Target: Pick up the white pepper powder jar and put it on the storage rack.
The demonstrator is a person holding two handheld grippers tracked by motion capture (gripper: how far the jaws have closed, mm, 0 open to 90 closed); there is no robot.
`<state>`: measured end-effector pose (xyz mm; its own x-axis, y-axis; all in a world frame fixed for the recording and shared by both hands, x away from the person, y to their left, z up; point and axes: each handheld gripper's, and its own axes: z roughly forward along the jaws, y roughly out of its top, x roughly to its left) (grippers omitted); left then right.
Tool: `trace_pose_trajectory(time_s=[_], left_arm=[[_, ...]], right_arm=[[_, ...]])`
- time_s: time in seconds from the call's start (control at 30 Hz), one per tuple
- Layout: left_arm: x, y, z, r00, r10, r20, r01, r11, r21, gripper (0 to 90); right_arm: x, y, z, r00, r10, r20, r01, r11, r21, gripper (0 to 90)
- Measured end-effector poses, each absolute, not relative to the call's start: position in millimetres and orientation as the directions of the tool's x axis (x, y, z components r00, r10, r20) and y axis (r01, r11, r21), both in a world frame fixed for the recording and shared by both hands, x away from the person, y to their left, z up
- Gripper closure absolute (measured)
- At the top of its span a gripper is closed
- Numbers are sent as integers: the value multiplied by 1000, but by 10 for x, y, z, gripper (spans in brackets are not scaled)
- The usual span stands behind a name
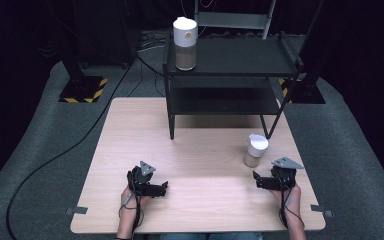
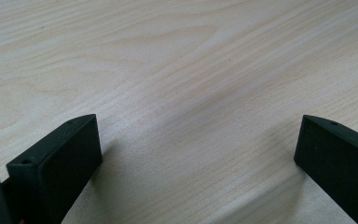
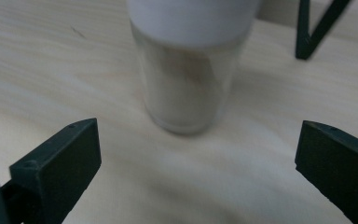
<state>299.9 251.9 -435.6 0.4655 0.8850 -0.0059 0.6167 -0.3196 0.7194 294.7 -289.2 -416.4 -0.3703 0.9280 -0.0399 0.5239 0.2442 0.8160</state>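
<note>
Right tongs (image 3: 198, 154) spread wide, empty, aimed at white-capped jar (image 3: 189, 70) standing upright on table (image 1: 200, 150) just ahead, near black shelf leg (image 3: 307, 32), left tongs (image 2: 198, 154) likewise spread, empty, low over bare wood, second jar (image 1: 185, 44) on shelf (image 1: 240, 60).

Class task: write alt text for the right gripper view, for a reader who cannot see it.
A clear jar with a white lid stands upright on the pale wooden table, straight ahead of the open right gripper, not touched by either black jaw. A dark shelf leg shows at the upper right.
</note>
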Motion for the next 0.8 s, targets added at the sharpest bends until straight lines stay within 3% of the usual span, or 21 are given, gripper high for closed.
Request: trace_pose_trajectory(time_s=[0.23,0.5,0.57,0.67,0.8], left_arm=[[2999,2521,-4355,466,885,-6,617,-321,719,3],[2996,2521,-4360,464,886,-8,616,-316,722,6],[2995,2519,-4356,464,886,-4,616,-320,720,8],[2996,2520,-4356,465,886,-4,616,-320,720,8],[2994,2519,-4356,464,886,-4,616,-319,720,8]], right_arm=[[3259,-2805,-4194,-401,916,-26,491,238,838,0],[3359,-2704,-4318,-383,923,-27,461,216,861,0],[3328,-2679,-4353,-355,934,-35,456,205,866,135],[3316,-2755,-4392,-357,934,9,462,168,871,264],[3311,-2780,-4412,-366,931,15,463,168,871,289]])
